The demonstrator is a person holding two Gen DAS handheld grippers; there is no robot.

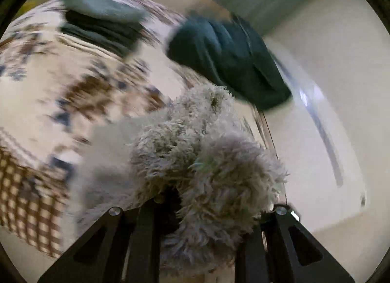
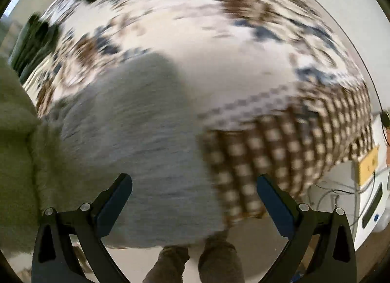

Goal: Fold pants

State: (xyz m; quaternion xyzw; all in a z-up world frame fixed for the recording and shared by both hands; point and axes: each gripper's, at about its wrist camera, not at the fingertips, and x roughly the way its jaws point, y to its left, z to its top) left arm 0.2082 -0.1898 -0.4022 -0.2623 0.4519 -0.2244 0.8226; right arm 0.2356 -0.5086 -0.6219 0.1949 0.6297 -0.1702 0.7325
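Fleece first: your left hand-held gripper has a thick wad of the fluffy grey pants bunched between its fingers, clamped tight on the pile and lifted off the bed. The rest of the garment trails down to the left and lies flat and grey across the patterned bedspread, right at the near edge. Both views are smeared with motion blur, so detail is thin.

Your right hand-held gripper hangs over that flat grey stretch of the pants with its blue-padded fingers spread wide and nothing between them. Your own legs show below it, past the edge of the bed.

My read is that you are carrying one end over to make a fold. To do it cleanly, get the free gripper onto the matching edge, so both corners travel together; one grip alone will probably let the fleece twist and sag. Take a thinner pinch if you can, since a fat wad tends to drop lumpy. Keep the lifted end low and lay it down, don't fling it.

Mind the folded dark stack further up the bed and the teal garment beyond it; both sit well apart from your work, but a wide swing could reach them.
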